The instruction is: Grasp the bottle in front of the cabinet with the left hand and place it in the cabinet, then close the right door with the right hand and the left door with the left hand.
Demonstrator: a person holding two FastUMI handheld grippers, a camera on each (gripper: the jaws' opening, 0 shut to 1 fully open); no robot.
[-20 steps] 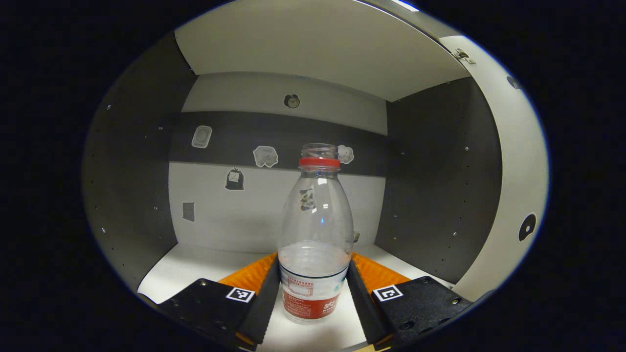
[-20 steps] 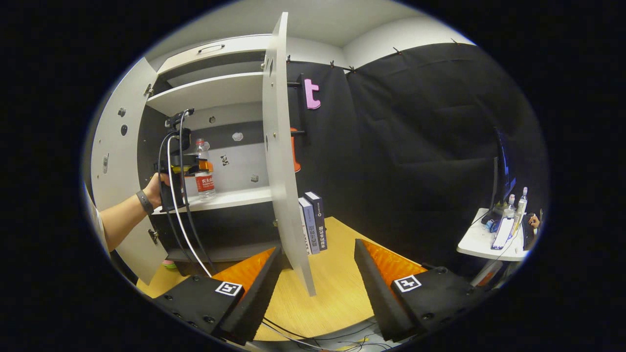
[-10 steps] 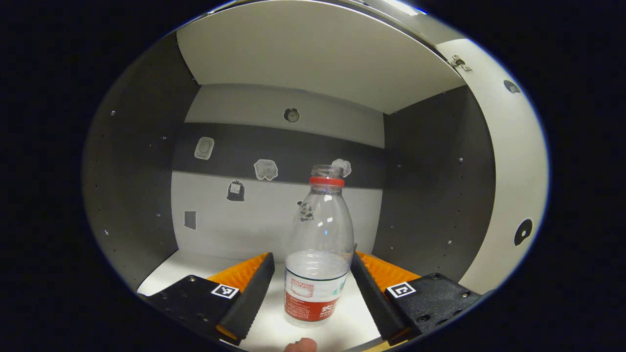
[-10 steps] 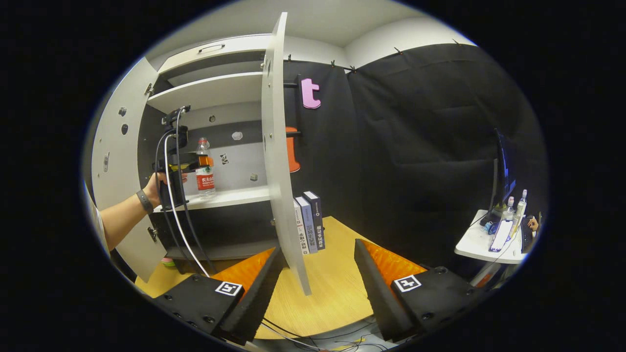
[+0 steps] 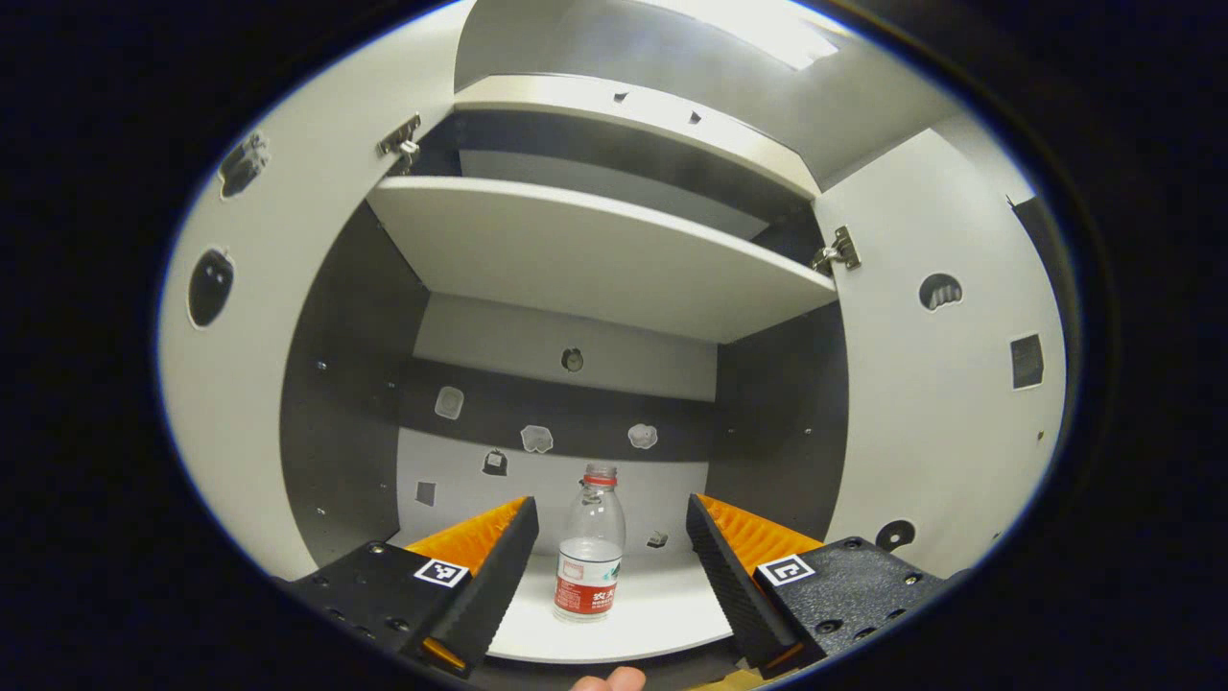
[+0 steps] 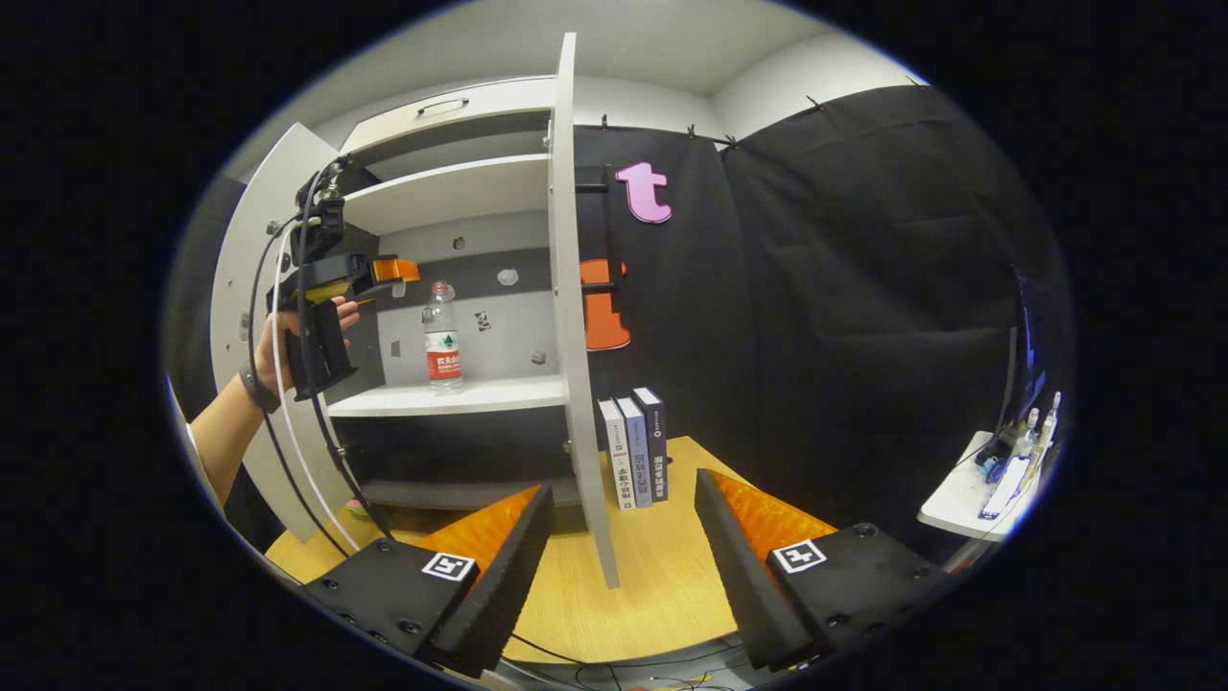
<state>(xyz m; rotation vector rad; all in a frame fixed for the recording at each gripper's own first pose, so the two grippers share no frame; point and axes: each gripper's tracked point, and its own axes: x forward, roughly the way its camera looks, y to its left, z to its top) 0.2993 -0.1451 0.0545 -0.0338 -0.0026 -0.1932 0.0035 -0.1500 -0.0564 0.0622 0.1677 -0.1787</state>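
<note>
One bottle (image 5: 589, 544): upright on the cabinet's lower shelf (image 5: 633, 629), touched by nothing, red label at its base.
Left gripper (image 5: 612, 557): jaws released, spread wide, in front of the bottle and apart from it; held by a hand (image 6: 305, 331) left of the bottle.
Right door (image 6: 574, 317): open, edge-on, right of the bottle.
Left door (image 6: 257, 317): open, behind the hand.
Right gripper (image 6: 624, 547): jaws released, holding nothing, over the wooden surface (image 6: 652, 576), just under the right door's lower edge.
Books (image 6: 635, 446): three, upright, right of the right door.
</note>
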